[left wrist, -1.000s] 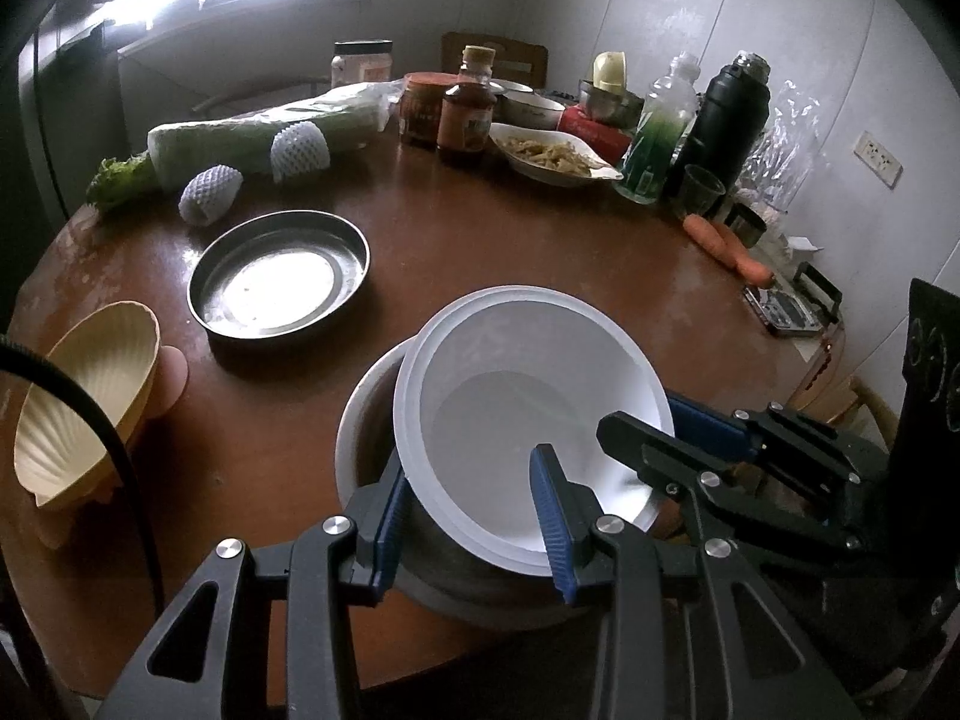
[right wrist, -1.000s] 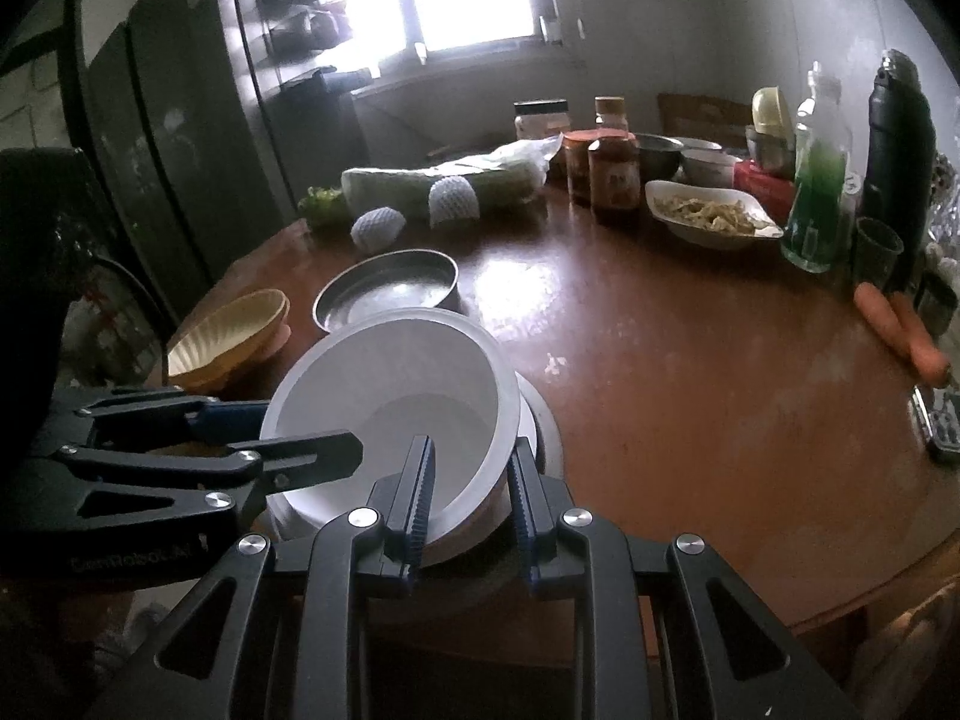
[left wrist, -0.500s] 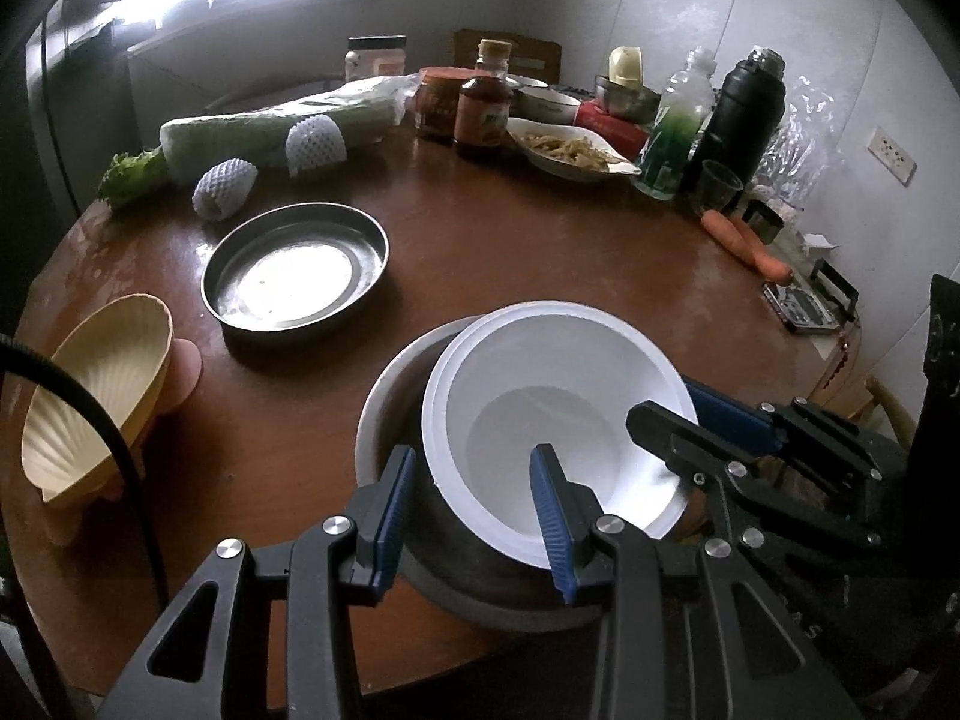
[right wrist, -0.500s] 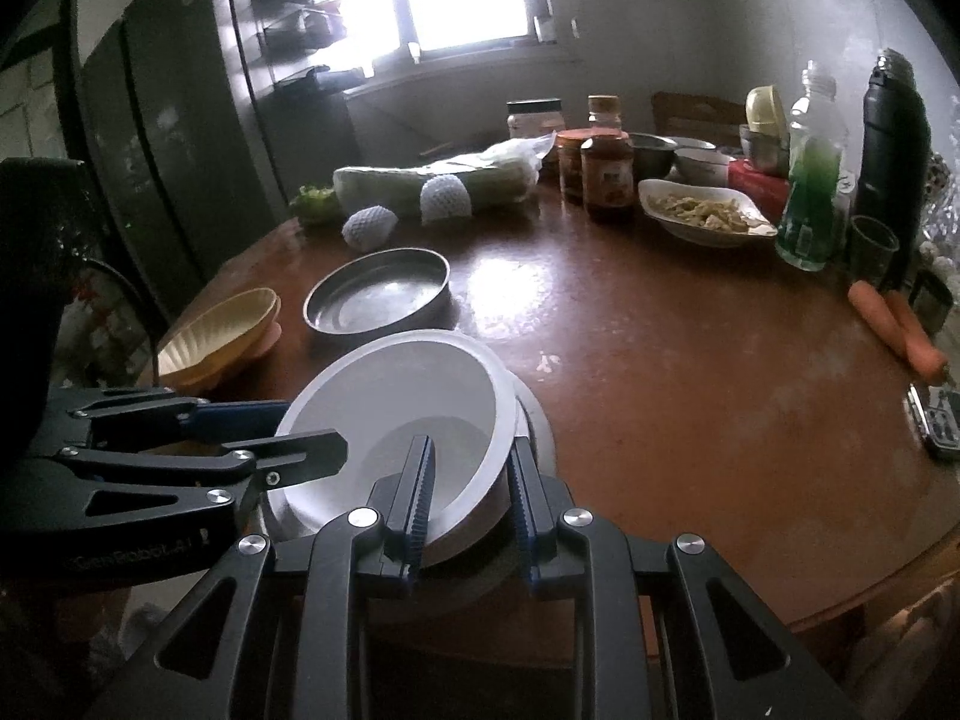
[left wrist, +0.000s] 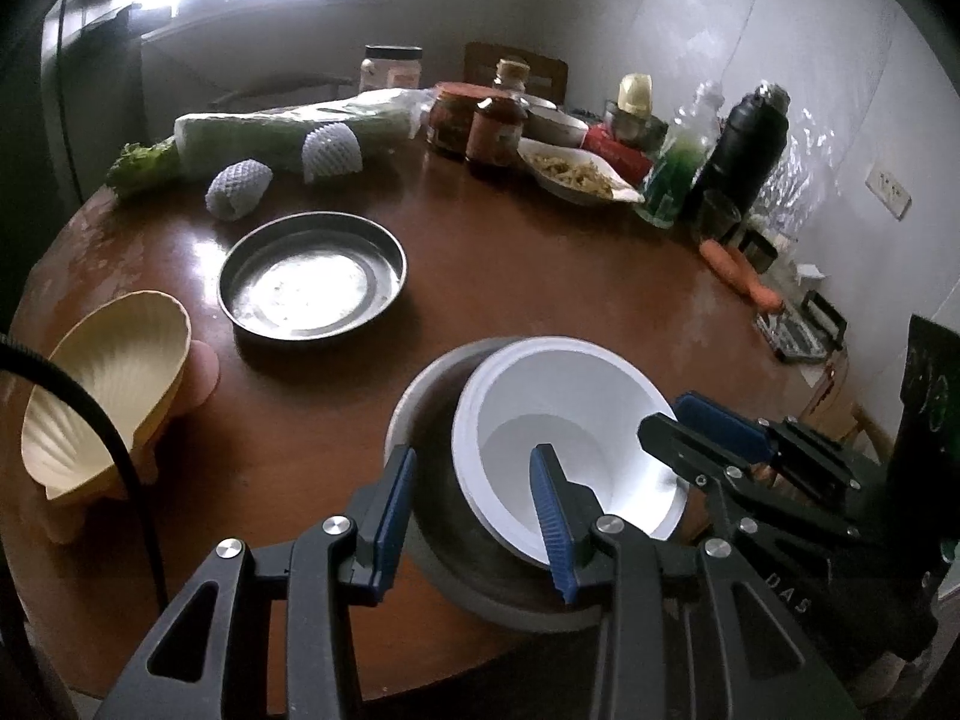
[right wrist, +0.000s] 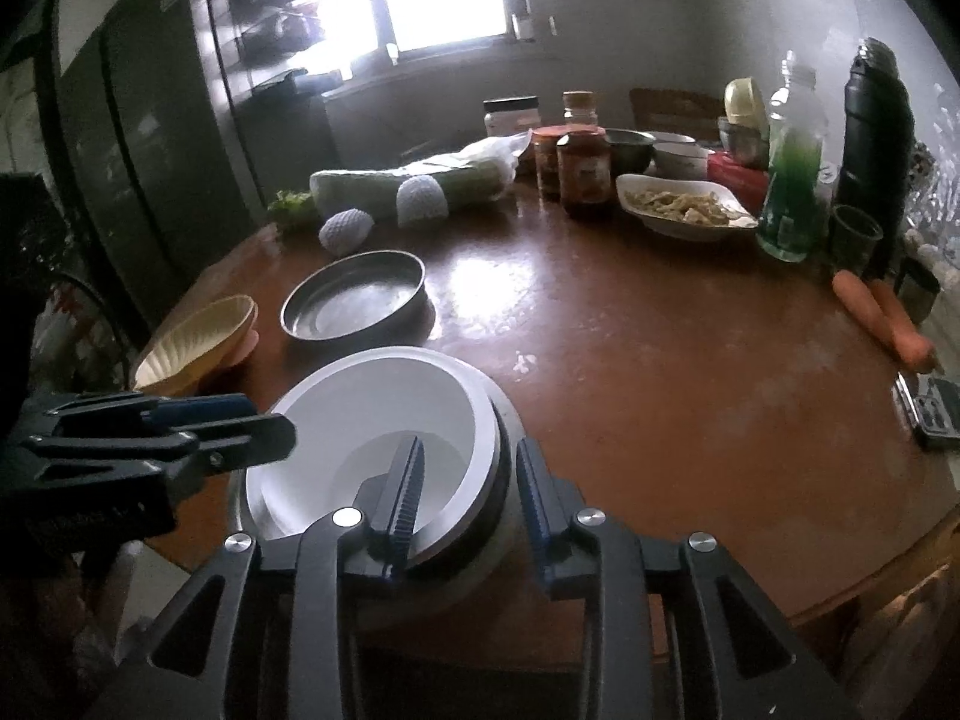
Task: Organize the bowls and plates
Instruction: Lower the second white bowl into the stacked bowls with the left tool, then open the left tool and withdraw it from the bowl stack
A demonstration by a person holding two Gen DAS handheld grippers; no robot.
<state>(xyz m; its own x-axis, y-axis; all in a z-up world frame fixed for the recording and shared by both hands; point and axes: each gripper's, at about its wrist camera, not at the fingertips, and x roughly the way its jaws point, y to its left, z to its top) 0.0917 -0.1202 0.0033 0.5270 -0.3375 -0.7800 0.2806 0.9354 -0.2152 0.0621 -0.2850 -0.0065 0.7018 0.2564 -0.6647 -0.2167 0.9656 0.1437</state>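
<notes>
White bowl (left wrist: 570,438) nested, slightly tilted, inside grey metal bowl (left wrist: 432,510) at near edge of round brown surface (left wrist: 510,300); nothing inside white bowl. Further back, empty round steel pan (left wrist: 312,282). At left edge, empty yellow shell-shaped dish (left wrist: 102,384), tipped up on its side. Along far rim, white oval dish (right wrist: 684,207) with pale food, plus jars, bottles, black flask (right wrist: 876,126).

Left tool (left wrist: 474,504) pointing steeply down, fingers straddling near walls of both bowls: one blue pad (left wrist: 549,510) inside white bowl, other outside grey bowl. Jaws part spread, visible gap beside outer pad, no clear pinch.

Right tool (right wrist: 471,492) angled down from opposite side, likewise straddling both rims: left pad (right wrist: 408,492) inside white bowl, right pad outside grey bowl. Jaws opening, rims between them, no pad pressing.
</notes>
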